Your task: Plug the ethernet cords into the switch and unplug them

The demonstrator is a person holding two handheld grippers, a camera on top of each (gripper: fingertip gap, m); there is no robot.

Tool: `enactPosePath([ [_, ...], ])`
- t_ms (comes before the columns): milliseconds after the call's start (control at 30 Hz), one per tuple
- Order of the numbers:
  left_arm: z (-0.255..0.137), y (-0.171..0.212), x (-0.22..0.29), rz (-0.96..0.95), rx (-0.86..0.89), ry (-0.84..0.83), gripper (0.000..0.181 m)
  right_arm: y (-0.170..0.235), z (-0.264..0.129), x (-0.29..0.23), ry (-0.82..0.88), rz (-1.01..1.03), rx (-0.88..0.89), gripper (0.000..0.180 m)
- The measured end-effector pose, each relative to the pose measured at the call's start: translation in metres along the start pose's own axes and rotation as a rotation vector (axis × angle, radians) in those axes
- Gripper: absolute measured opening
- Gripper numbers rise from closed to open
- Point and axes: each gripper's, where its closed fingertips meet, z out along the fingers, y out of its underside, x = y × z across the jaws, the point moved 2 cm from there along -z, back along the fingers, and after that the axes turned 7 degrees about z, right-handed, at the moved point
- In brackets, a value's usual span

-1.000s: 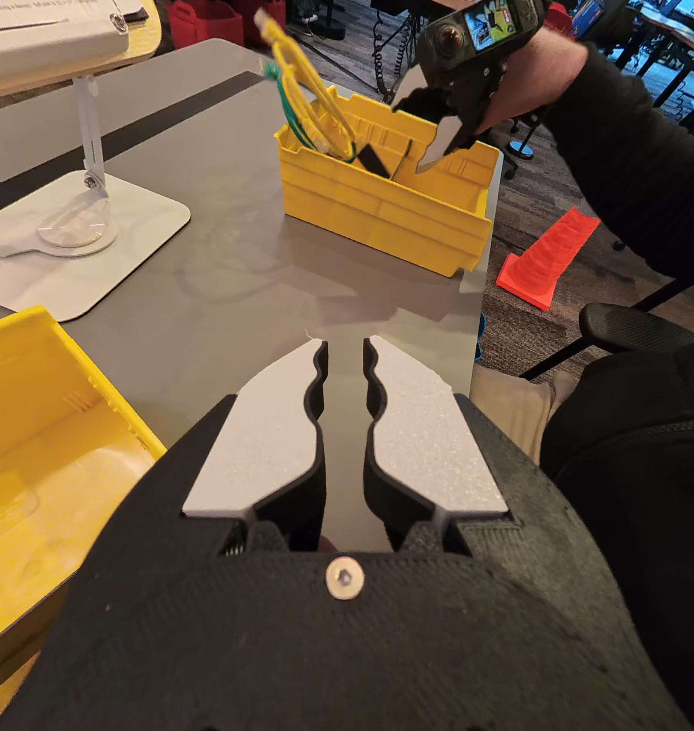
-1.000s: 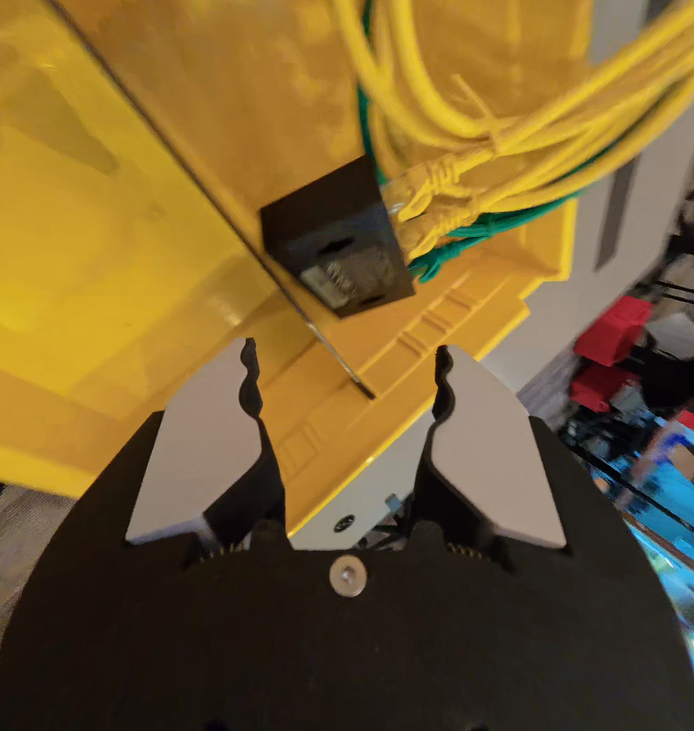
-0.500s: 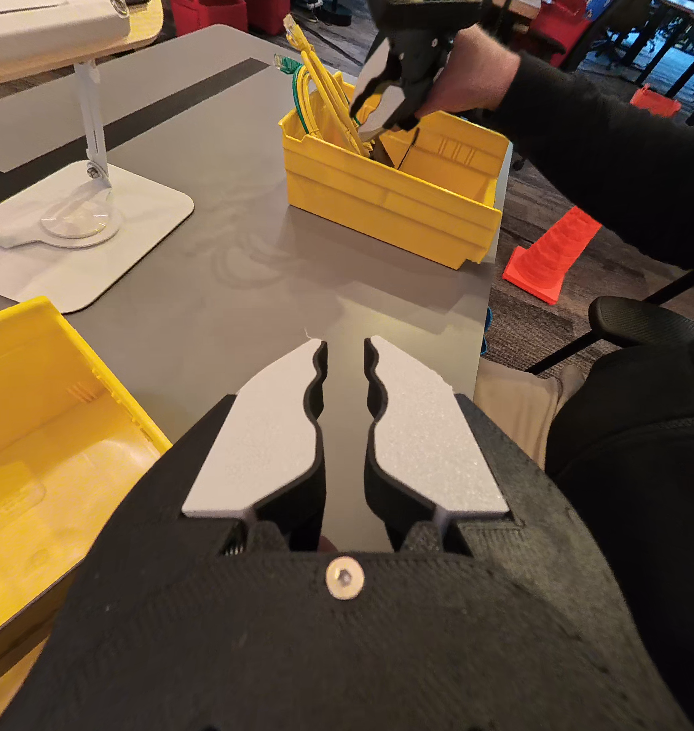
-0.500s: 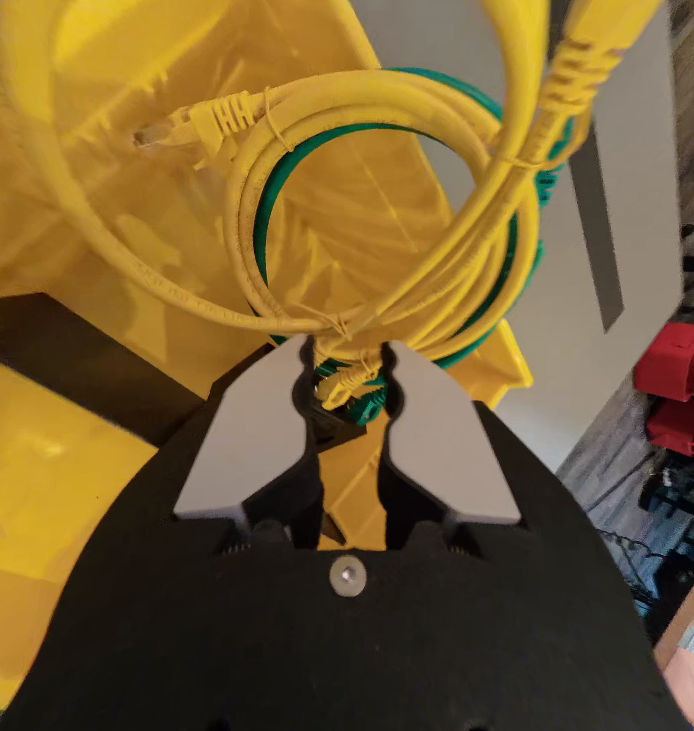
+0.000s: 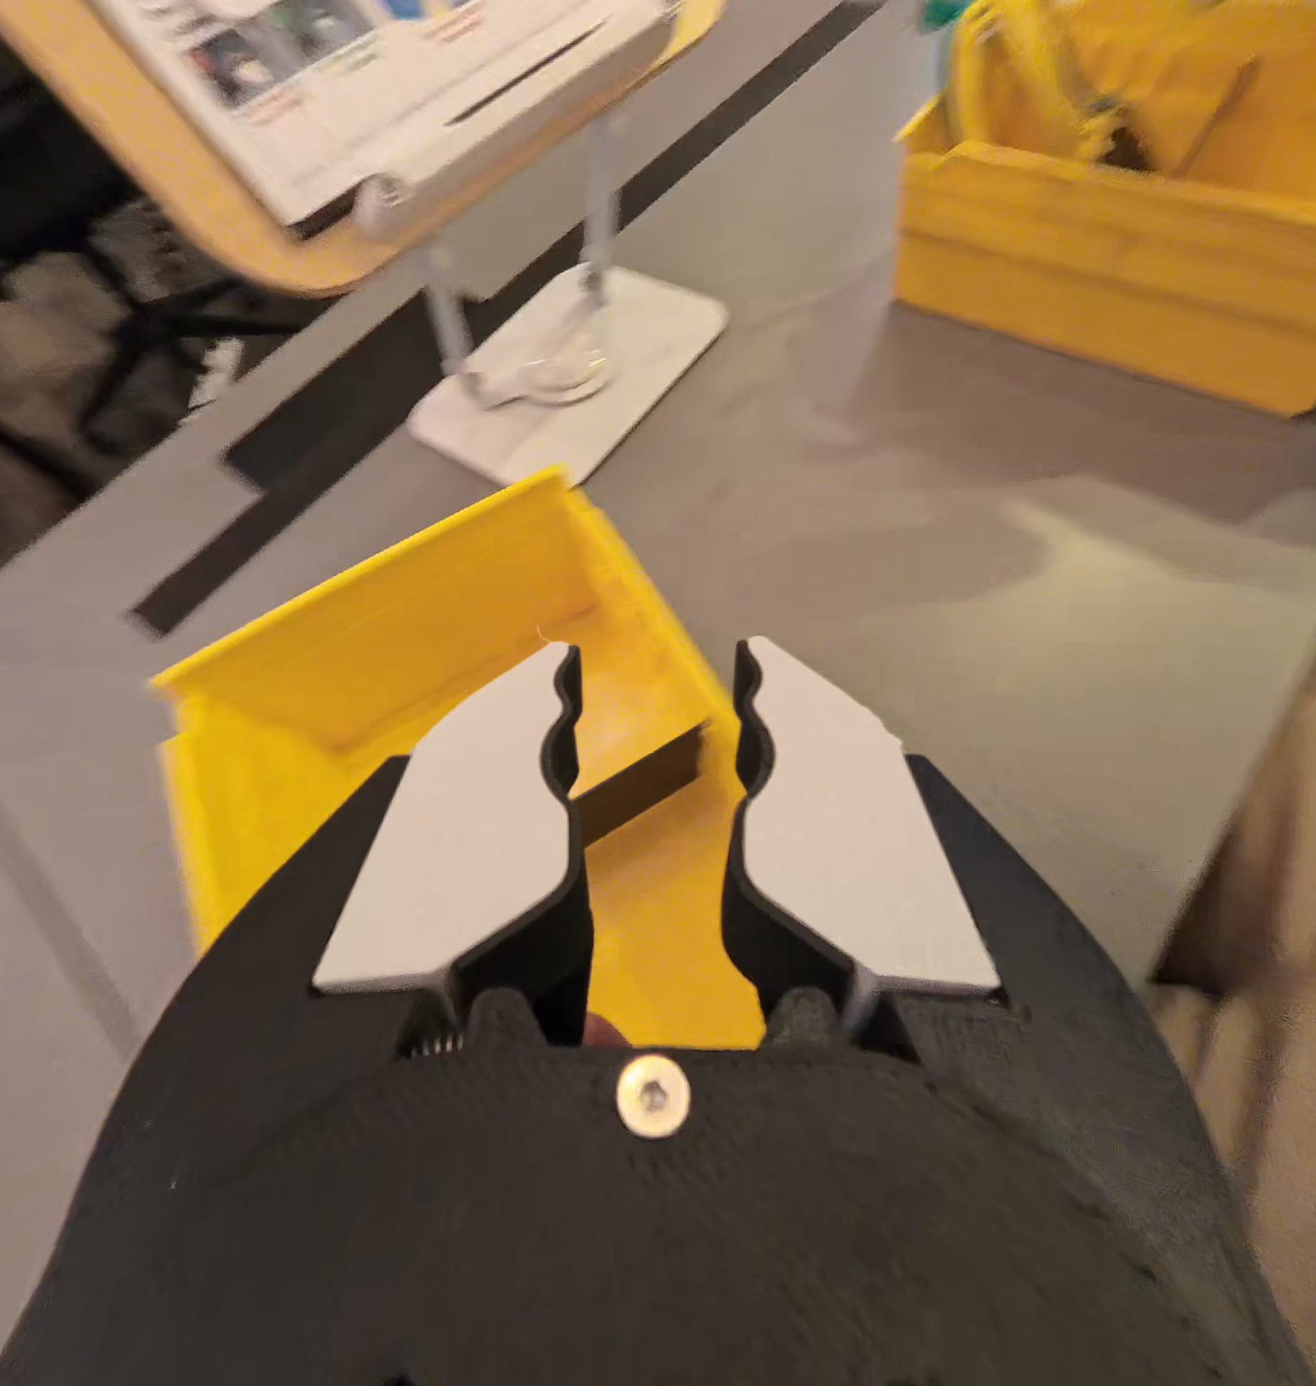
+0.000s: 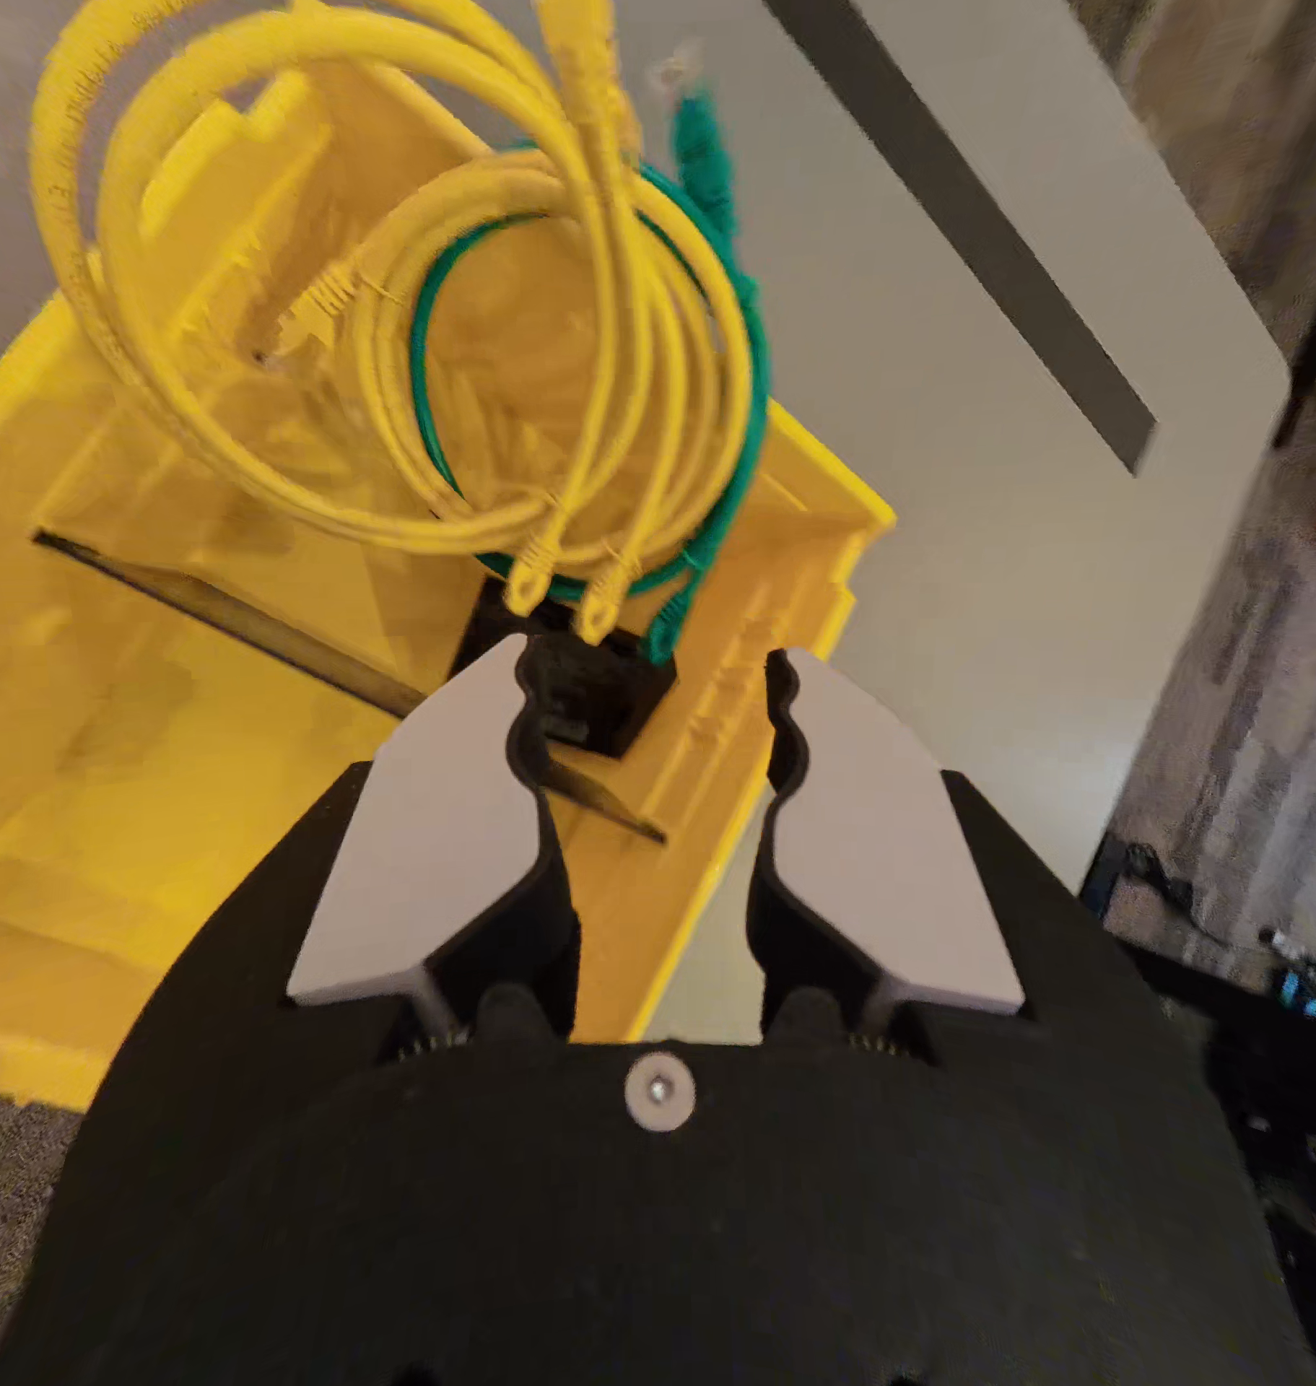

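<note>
In the right wrist view, a small black switch (image 6: pixel 602 705) stands in a yellow bin (image 6: pixel 805 570). Two yellow ethernet cords (image 6: pixel 602 352) and a green cord (image 6: pixel 715 195) loop above it, with their plugs at its top. My right gripper (image 6: pixel 649 652) is open just above the switch. Its left fingertip overlaps the switch and its right fingertip is apart from it. In the left wrist view, my left gripper (image 5: pixel 658 651) is open and empty over a second yellow bin (image 5: pixel 385 637) with a black divider (image 5: pixel 640 787).
The grey table (image 5: pixel 940 562) has a black stripe (image 6: pixel 962 225). A white stand base (image 5: pixel 587 390) holds up a tilted board (image 5: pixel 385 97) at the back left. The cord bin (image 5: pixel 1105 247) shows blurred at the far right. The table's edge runs along the right. One gripper's finger ends stand about 55 cm off the other's. Measured from the fingertips, the small black switch (image 6: pixel 602 705) is 10 cm or so from the right gripper and 55 cm from the left.
My left gripper has swung left over the near yellow bin and opened wider. My right gripper was nearly shut around the plugs and has opened and drawn back a little.
</note>
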Motion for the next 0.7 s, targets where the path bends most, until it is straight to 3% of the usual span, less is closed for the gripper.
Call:
enactPosePath([
  [133,-0.029,0.054,-0.070,0.054,-0.232,-0.289,0.060,0.056,-0.013,0.025,0.007,0.111,-0.082,0.068],
  [233,-0.038,0.113,-0.093,-0.156,-0.365,-0.258,0.077,0.093,-0.001,0.025,-0.084,0.172,-0.125,0.067],
  [367,-0.042,0.174,-0.100,-0.265,-0.508,-0.236,0.082,0.106,0.004,0.012,-0.294,0.286,-0.078,0.043],
  [400,-0.041,0.180,-0.096,-0.265,-0.534,-0.210,0.080,0.105,0.003,0.007,-0.345,0.295,-0.071,0.032],
  [500,-0.031,0.192,-0.085,-0.257,-0.593,-0.139,0.063,0.106,0.008,-0.002,-0.373,0.276,-0.126,0.037],
  [600,-0.024,0.206,-0.087,-0.229,-0.640,-0.146,0.016,0.103,0.014,-0.003,-0.338,0.284,-0.146,0.032],
  [700,-0.021,0.196,-0.082,-0.331,-0.525,-0.074,0.004,0.094,0.019,-0.008,-0.324,0.334,-0.120,0.022],
])
